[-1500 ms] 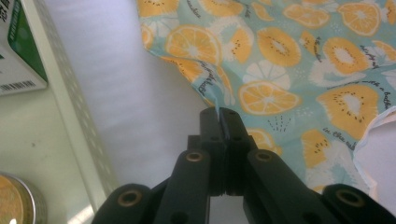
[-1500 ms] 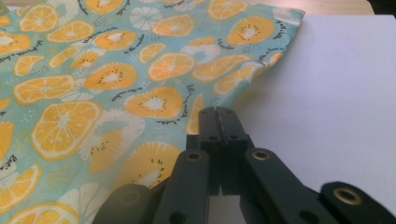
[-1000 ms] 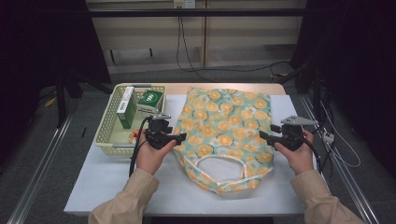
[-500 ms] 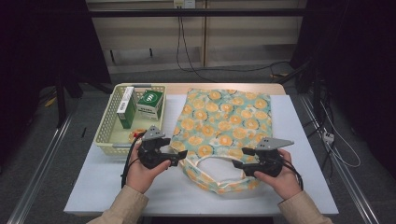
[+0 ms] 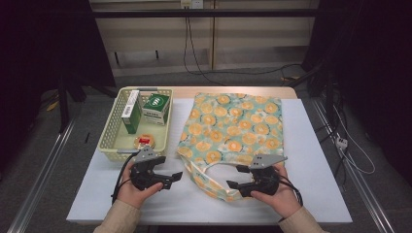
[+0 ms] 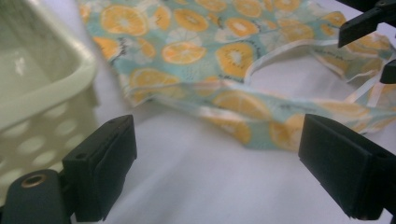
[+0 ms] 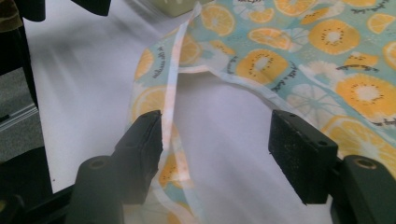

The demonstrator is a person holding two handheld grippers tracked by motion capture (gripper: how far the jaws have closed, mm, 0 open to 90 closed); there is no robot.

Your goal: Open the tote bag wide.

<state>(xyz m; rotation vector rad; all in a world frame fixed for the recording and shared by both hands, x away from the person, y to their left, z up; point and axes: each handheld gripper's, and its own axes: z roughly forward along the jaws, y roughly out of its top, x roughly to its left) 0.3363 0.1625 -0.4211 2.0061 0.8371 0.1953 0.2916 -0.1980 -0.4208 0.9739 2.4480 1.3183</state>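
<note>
tote bag [image 5: 233, 128]: flat, orange-slice print, handle possibly lifted | left gripper [image 5: 176, 178]: jaws apart | right gripper [image 5: 233, 184]: jaws apart around handle

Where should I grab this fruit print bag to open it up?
Take the bag by its handle loops at the near end, coming in low from the near edge of the table. They lie flat around the cut-out, with thin raised edges an open claw can slide under. The left claw and right claw already flank them.
</note>
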